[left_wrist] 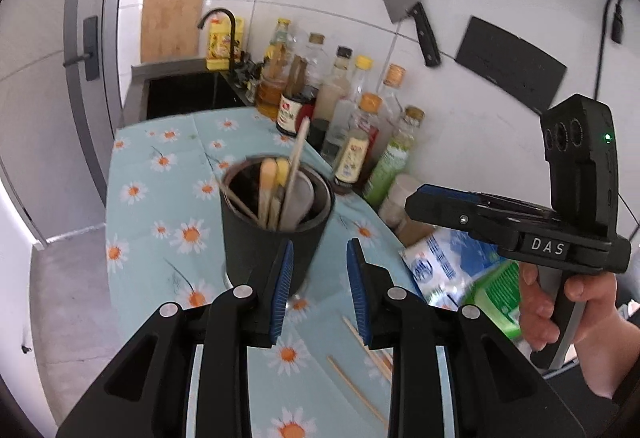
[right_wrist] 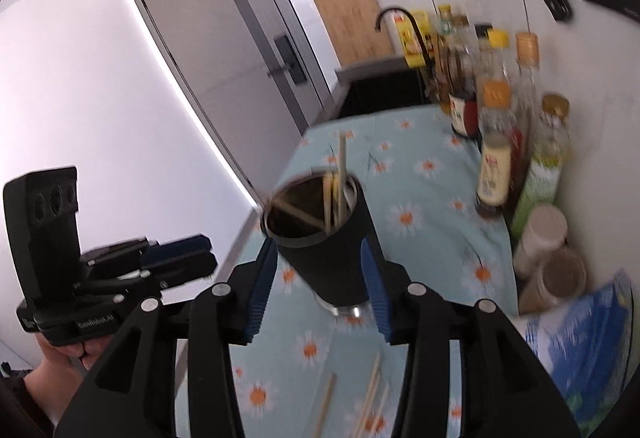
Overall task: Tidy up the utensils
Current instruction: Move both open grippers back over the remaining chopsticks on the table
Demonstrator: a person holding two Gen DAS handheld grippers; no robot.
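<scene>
Near the bench's middle, a cup [left_wrist: 272, 234] is seen upright, utensils [left_wrist: 280, 186] pointing up. Loose chopsticks [left_wrist: 356, 390] are laid toward its near edge. Both grippers [left_wrist: 320, 290] [right_wrist: 320, 290] are held open, empty.

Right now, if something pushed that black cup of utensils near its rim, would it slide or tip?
Probably tip rather than slide: the black cup is tall and narrows toward its base. The long stick leaning out above the rim likely raises its balance point. The floral cloth under it may also grip or bunch, resisting a slide.
</scene>
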